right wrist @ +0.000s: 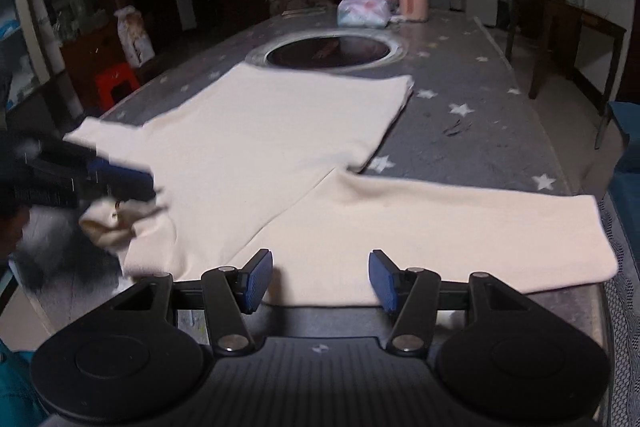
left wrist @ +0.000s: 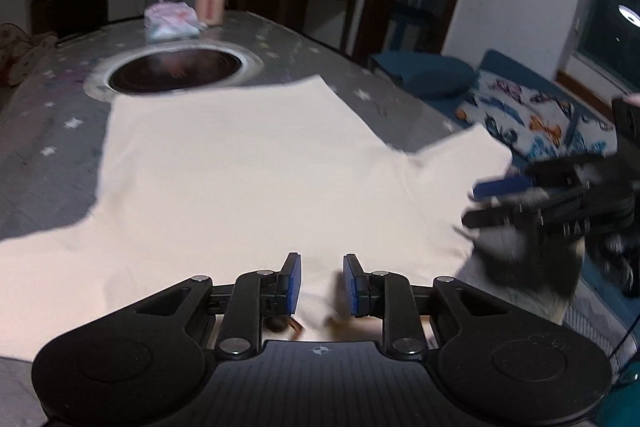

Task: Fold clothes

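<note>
Cream shirt (right wrist: 256, 131) lies flat on the star-print table (right wrist: 500, 99), hem toward the round cooktop (right wrist: 332, 53), both sleeves spread out, long axis running away from both claws. Left gripper (left wrist: 320, 283) sits at the neck edge, fingers parted with cloth between them, not clamped. Right gripper (right wrist: 320, 277) hangs open just short of the right sleeve (right wrist: 460, 227). That sleeve lies crosswise, nearer the right hand. No legible writing; pink bottle's (right wrist: 414, 1) label too blurred.

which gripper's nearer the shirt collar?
Left. The left gripper sits open right at the collar; the right gripper is open over the near sleeve, off to the side.
</note>
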Demonstrator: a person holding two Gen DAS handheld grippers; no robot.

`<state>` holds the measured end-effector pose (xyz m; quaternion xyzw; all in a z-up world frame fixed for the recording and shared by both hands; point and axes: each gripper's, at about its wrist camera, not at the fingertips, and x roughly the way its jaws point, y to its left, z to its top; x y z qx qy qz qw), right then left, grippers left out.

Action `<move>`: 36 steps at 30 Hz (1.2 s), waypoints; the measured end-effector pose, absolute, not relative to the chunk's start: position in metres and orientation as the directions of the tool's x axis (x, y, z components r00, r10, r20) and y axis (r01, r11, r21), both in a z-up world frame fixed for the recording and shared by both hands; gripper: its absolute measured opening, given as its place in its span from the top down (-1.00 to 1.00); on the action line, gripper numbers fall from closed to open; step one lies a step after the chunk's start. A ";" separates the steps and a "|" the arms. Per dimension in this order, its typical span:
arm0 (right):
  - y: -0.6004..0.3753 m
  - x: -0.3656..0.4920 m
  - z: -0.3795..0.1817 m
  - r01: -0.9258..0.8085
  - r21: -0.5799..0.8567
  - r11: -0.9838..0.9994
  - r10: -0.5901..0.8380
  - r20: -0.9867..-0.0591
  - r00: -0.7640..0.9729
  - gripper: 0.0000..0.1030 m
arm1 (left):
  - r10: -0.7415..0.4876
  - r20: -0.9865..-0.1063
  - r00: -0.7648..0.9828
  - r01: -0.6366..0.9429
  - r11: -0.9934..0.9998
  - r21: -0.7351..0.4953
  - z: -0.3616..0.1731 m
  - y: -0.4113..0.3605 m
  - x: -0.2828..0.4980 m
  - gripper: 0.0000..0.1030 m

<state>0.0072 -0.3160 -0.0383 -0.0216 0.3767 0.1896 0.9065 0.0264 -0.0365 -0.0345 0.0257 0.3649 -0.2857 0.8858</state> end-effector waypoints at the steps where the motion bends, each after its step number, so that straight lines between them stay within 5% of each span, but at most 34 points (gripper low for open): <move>1: -0.318 0.007 -0.039 -0.354 0.103 0.929 0.323 -0.691 0.647 -0.08 | -0.486 -0.663 0.570 0.529 0.834 -0.158 -0.036 -0.038 0.024 0.50; 15: -0.345 0.008 -0.044 -0.265 0.098 0.959 0.258 -0.683 0.683 -0.09 | -0.471 -0.676 0.567 0.542 0.831 -0.125 -0.034 -0.047 0.017 0.38; 20: -0.375 0.008 -0.043 -0.139 0.100 0.985 0.170 -0.675 0.718 -0.09 | -0.464 -0.663 0.588 0.522 0.843 -0.128 -0.028 -0.049 0.018 0.13; 36: -0.471 0.029 -0.060 0.223 0.169 0.960 -0.050 -0.678 0.733 0.02 | -0.469 -0.659 0.588 0.520 0.843 -0.137 -0.025 -0.067 0.024 0.01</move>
